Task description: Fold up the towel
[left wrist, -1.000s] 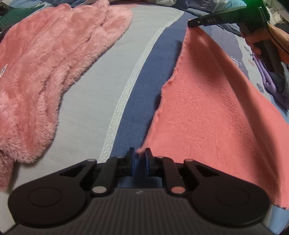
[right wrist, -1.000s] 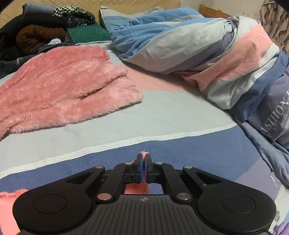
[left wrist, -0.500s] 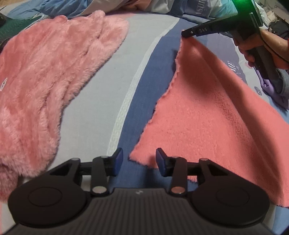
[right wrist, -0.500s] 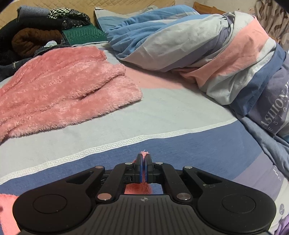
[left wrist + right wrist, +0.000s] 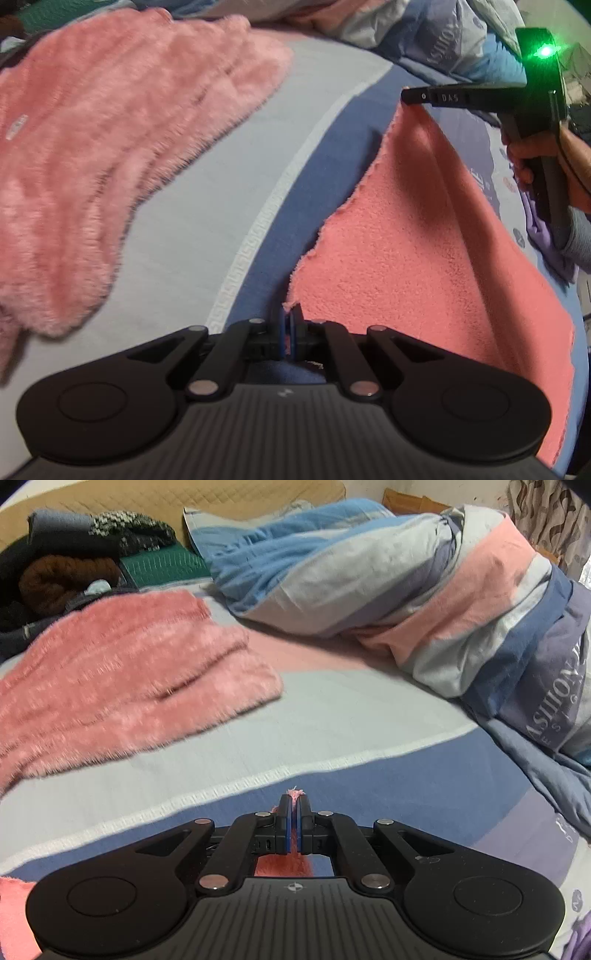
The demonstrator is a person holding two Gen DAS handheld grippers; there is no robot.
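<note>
A coral-pink towel (image 5: 417,240) hangs lifted over the striped bed, stretched between both grippers. My left gripper (image 5: 290,325) is shut on the towel's near corner, a tuft of pink showing above its blue pads. In the left wrist view the right gripper (image 5: 406,99), held by a hand (image 5: 528,158), pinches the far corner. In the right wrist view my right gripper (image 5: 294,812) is shut on the towel's corner (image 5: 294,793), with more towel (image 5: 284,866) hanging below the fingers.
A fluffy pink blanket (image 5: 110,147) lies on the left of the bed (image 5: 221,192). A rolled striped duvet (image 5: 424,602) fills the far right. Dark clothes (image 5: 62,576) and a green item are piled at the far left, by the headboard.
My left gripper opened half a second ago, letting go of the near corner, and has now shut on it again. The right gripper has kept its hold throughout.
</note>
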